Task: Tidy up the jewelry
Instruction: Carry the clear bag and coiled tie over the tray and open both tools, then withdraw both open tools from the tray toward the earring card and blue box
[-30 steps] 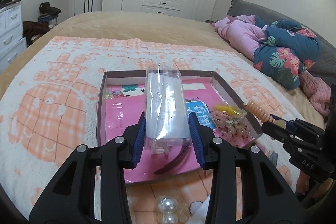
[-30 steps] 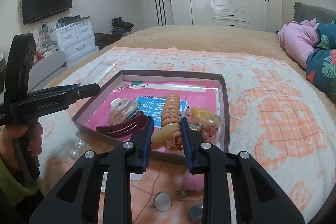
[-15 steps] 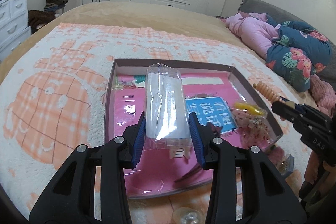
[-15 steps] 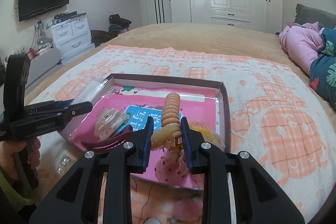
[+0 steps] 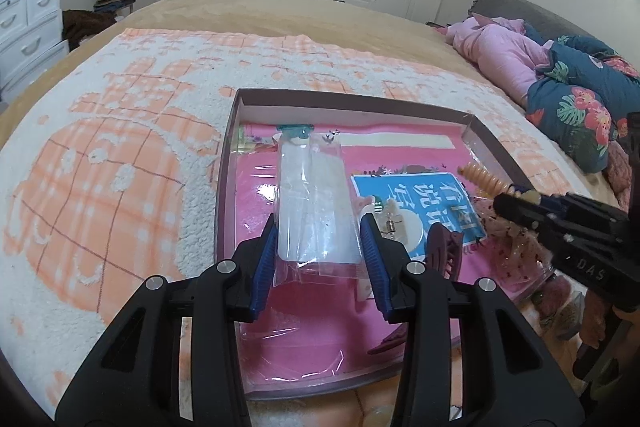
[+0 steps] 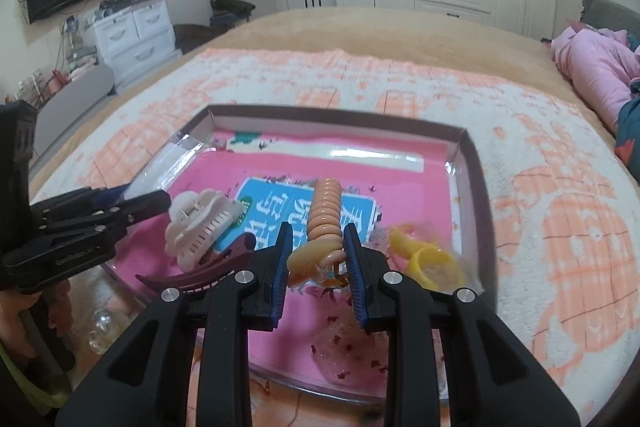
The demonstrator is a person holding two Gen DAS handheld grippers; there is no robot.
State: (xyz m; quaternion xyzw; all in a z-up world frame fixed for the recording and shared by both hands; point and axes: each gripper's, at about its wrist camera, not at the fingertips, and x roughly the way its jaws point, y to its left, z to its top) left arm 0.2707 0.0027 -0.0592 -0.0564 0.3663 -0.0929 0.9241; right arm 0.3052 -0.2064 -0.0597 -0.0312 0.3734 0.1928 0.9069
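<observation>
Currently both tools carry something over the shallow box (image 5: 352, 105) that lies on the orange-checked blanket (image 5: 100, 187) of the bed. The left hand-held gripper (image 5: 320, 251) is clamped on the near end of a clear plastic packet (image 5: 312, 195), which juts forward over the box's left half, above its pink lining. Holding it by one end probably keeps the far end free, either to be laid flat or to take an item.

The right hand-held gripper (image 6: 316, 259) is closed on a peach spiral hair tie (image 6: 324, 215), its coil sticking out ahead of the jaws above the blue card (image 6: 276, 203) in the middle of the box. Already in the box are a cream claw clip (image 6: 200, 227), a maroon clip (image 6: 208, 267) at the near edge, and a yellow piece (image 6: 424, 259) toward the right side. Some clear beads (image 6: 100, 319) lie on the blanket outside the near-left corner.

Judging by this, the tie is meant either for the packet or for a bare patch of lining.
</observation>
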